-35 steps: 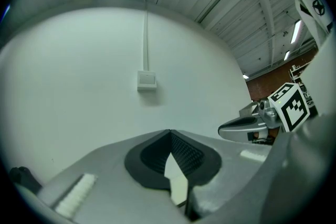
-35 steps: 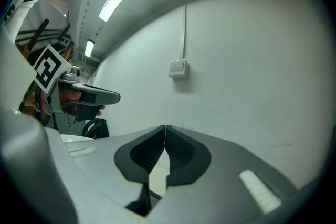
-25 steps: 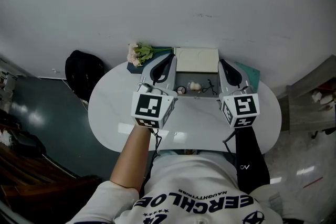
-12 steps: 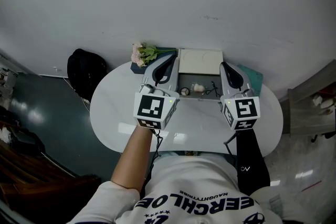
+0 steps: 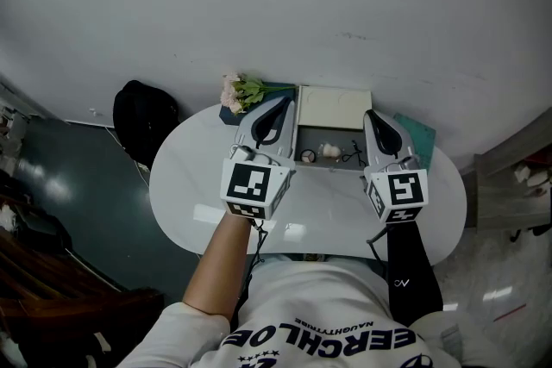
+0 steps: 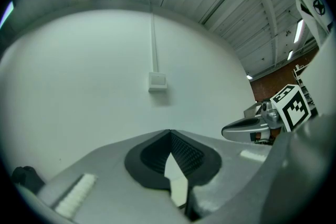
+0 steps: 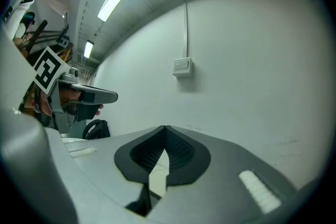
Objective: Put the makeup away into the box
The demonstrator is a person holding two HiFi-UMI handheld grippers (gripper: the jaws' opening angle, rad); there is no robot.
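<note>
On the shirt (image 5: 321,337), bottom of the head view: large white letters "ERCHLOE" are seen upside down; the smaller line over them is too small to be read.
Black sleeve (image 5: 412,271): a small white mark is carried, not legible.
Marker cubes: only black-and-white squares are shown, no words.
Left gripper (image 5: 278,106): the jaws are closed tip to tip and nothing is held; it is kept above the white table (image 5: 190,177), along the left side of the box (image 5: 335,109).
Right gripper (image 5: 373,118): the jaws are pressed fully together, empty, along the box's right side.
Box: it is set open at the table's far edge, upper centre, lid raised.
Makeup (image 5: 330,152): small pieces are laid inside the box, between the two grippers, gripped by neither.
</note>
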